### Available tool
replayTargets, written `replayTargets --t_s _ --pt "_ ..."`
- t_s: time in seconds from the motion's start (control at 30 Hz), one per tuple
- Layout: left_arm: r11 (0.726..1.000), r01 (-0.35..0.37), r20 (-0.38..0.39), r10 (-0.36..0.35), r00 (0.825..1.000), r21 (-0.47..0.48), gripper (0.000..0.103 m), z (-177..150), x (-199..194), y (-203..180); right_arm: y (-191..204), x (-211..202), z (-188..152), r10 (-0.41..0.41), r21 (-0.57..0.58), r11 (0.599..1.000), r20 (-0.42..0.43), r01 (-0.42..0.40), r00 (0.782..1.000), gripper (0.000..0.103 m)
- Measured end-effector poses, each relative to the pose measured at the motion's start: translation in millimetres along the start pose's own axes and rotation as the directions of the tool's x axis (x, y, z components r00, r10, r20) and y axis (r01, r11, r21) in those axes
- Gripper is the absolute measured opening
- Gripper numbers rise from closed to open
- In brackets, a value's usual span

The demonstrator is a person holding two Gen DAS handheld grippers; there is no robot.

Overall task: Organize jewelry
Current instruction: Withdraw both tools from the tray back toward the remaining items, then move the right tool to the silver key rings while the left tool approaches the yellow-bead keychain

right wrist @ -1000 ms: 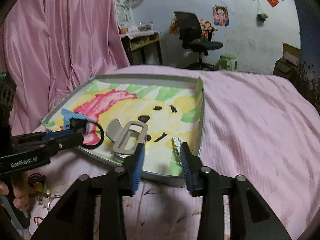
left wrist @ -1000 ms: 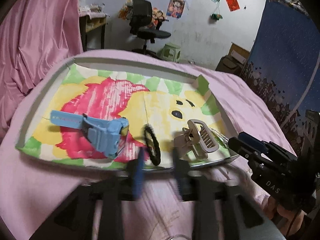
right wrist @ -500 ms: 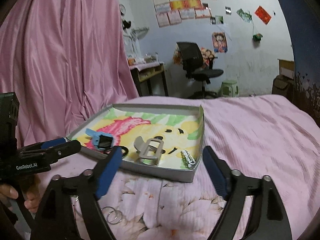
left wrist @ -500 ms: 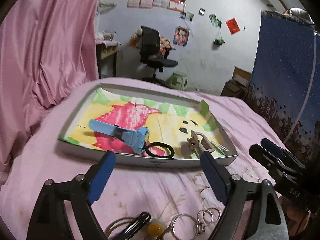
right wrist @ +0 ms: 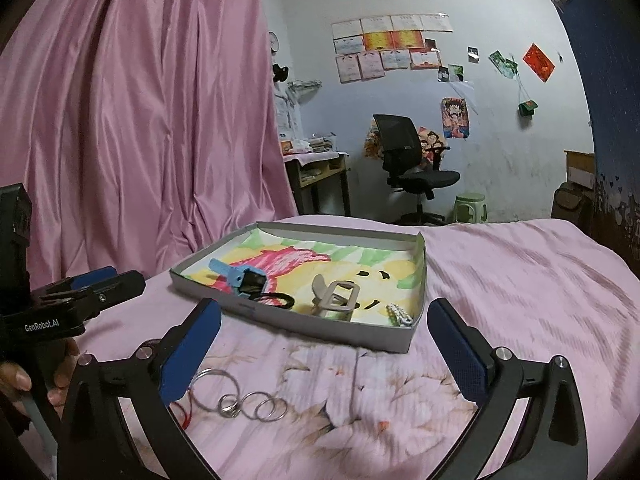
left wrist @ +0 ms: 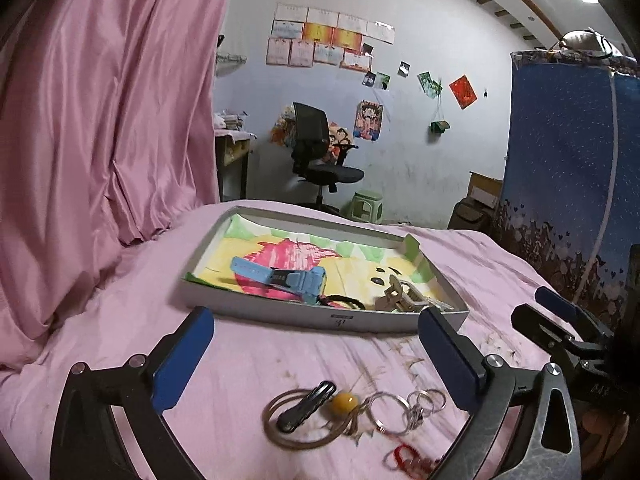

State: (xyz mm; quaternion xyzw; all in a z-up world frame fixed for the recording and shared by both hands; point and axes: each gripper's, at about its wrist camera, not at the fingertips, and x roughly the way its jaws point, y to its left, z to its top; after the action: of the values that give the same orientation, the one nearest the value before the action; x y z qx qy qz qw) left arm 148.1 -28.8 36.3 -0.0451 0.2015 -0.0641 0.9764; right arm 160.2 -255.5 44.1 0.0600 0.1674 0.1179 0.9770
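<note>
A shallow grey tray (left wrist: 328, 316) (right wrist: 320, 328) with a cartoon lining lies on the pink bed. In it are a blue watch (left wrist: 280, 278) (right wrist: 240, 278), a black hair tie (left wrist: 344, 302) (right wrist: 276, 300), a beige claw clip (left wrist: 404, 300) (right wrist: 336, 298) and a small white beaded piece (right wrist: 398, 314). My left gripper (left wrist: 316, 344) is open wide and empty, short of the tray, above a brown cord loop with a black clip (left wrist: 300, 404), an amber bead (left wrist: 345, 402) and metal rings (left wrist: 404, 408) (right wrist: 248, 400). My right gripper (right wrist: 324, 340) is open and empty before the tray's front wall.
Red thread (left wrist: 404, 456) (right wrist: 182, 416) lies near the rings. A pink curtain (left wrist: 100, 140) hangs on the left and a blue starry cloth (left wrist: 560, 180) on the right. Beyond the bed stand an office chair (right wrist: 408, 168), a desk (right wrist: 316, 168) and a green stool (right wrist: 472, 206).
Both grippers have drawn back from the tray and opened wide. The hair tie and the white beaded piece now lie in the tray; loose rings and cord have come into view.
</note>
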Motion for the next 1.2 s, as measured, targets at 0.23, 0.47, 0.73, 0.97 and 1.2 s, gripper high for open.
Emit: replayTargets --t_s 0.23,0.47,0.73,0.97,1.2 --pt "1.0 -0.007 0.019 0.006 1.0 0.028 0.103 -12.6 -19.7 4.8 8.3 -12.2 -7.3 0.02 -0.039 0.999 -0.005 -0.021 1.0 0.102" --pt "0.998 -0.017 -0.039 0.02 0.999 0.064 0.103 -29.0 -26.1 13.6 13.3 -9.5 -12.7 0.054 -0.06 0.997 -0.059 -0.058 0.997 0.102" --pt "0.997 -0.002 -0.135 0.012 0.991 0.072 0.103 -44.7 -19.2 24.4 17.1 1.8 -23.1 0.094 -0.049 0.993 -0.158 -0.103 0.983 0.101" --pt "0.997 0.041 -0.183 -0.029 0.983 0.066 0.103 -50.9 -13.1 26.0 23.9 10.1 -32.1 0.127 -0.064 0.987 -0.227 -0.145 0.965 0.079" --pt "0.993 0.098 -0.219 -0.082 0.972 0.061 0.095 -51.0 -6.3 25.4 32.1 19.7 -39.2 0.179 -0.079 0.975 -0.288 -0.209 0.941 0.052"
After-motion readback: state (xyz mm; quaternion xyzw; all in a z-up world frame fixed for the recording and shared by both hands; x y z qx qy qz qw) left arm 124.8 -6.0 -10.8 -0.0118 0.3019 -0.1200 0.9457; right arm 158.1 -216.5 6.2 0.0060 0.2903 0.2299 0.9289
